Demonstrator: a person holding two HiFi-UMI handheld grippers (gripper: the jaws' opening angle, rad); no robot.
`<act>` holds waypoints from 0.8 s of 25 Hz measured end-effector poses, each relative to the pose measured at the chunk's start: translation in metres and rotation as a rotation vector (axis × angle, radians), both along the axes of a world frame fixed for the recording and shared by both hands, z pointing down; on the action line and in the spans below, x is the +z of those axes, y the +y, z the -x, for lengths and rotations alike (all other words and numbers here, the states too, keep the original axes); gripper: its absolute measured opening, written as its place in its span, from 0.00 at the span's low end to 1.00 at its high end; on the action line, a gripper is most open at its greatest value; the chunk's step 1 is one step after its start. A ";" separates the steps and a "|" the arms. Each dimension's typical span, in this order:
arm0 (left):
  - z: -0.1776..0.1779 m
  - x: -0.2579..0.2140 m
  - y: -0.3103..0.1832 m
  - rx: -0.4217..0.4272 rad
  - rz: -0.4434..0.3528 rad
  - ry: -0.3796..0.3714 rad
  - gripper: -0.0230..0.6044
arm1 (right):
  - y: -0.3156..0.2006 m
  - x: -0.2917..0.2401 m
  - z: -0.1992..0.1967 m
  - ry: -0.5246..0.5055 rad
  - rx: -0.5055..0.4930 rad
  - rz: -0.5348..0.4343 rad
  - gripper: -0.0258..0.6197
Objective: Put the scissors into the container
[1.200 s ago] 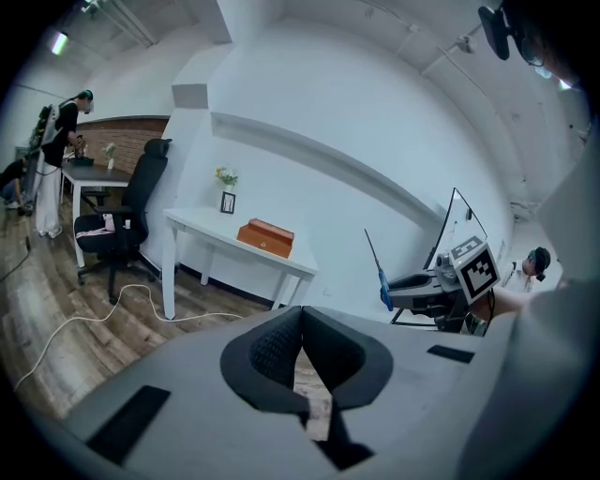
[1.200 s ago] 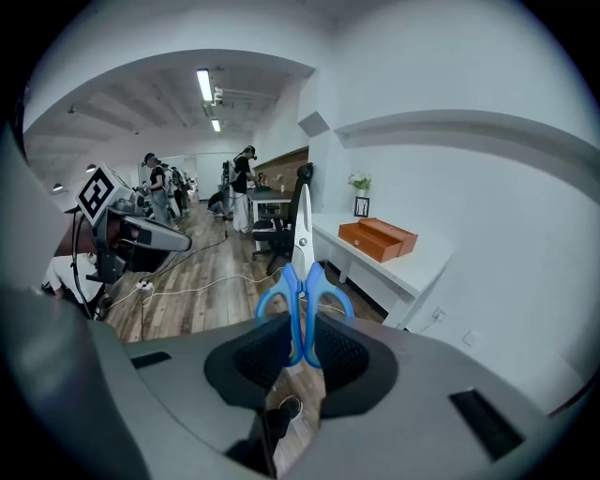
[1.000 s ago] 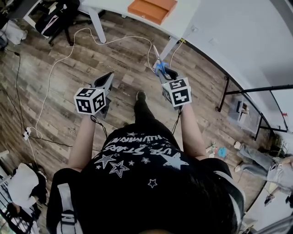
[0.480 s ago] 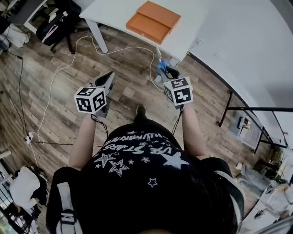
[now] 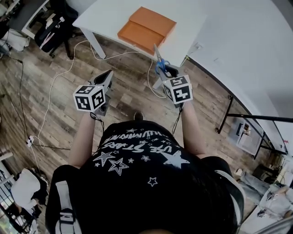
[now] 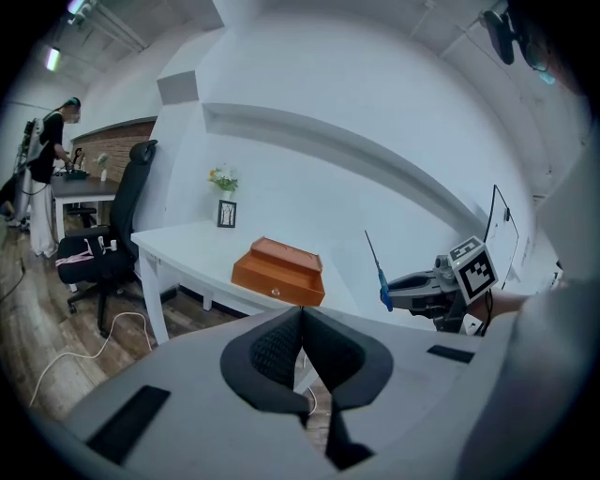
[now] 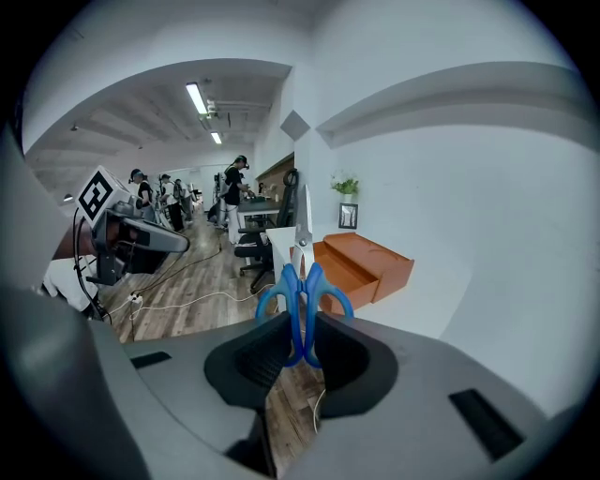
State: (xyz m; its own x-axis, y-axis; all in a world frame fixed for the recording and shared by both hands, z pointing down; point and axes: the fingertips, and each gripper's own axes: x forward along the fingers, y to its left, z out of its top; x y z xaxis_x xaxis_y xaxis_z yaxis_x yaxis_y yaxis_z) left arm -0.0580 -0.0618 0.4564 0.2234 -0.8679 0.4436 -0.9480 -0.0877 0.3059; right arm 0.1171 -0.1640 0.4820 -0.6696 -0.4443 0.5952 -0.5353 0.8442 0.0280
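right gripper (image 7: 300, 349): jaws closed on the blue handles of the scissors (image 7: 302, 298); it is held in the air at the near edge of the counter (image 5: 110, 13).
scissors: handle loops squeezed between the 2 jaws, loops together, metal blades shut and pointing up and away from the gripper toward the counter; they are in the air, touching nothing but the gripper.
container (image 5: 146, 28): orange box in 2 stepped levels, lying on the white counter; in the left gripper view a small knob shows on its lower front. the scissors are outside it, on the person's side of it.
left gripper (image 6: 302, 349): jaws pressed together with nothing between them; held over the wooden floor (image 5: 55, 105), to the left of the right gripper and well apart from it.
counter: white top on white legs, set against a white wall; a small framed picture (image 6: 226, 214) and a little plant (image 6: 223, 178) stand at its far edge.
floor: a white cable (image 5: 68, 59) trails across it.
chair (image 6: 122, 220): black office chair beside the counter's left end.
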 end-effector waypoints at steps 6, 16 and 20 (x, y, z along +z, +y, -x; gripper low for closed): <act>-0.004 0.004 -0.022 0.000 0.020 -0.009 0.07 | -0.024 0.007 -0.005 -0.015 0.001 0.019 0.19; 0.038 0.022 -0.037 -0.010 0.043 0.015 0.07 | -0.036 0.022 0.016 0.028 0.012 0.030 0.19; 0.052 0.021 -0.068 0.021 0.017 0.010 0.07 | -0.053 0.023 0.020 0.047 0.044 0.019 0.19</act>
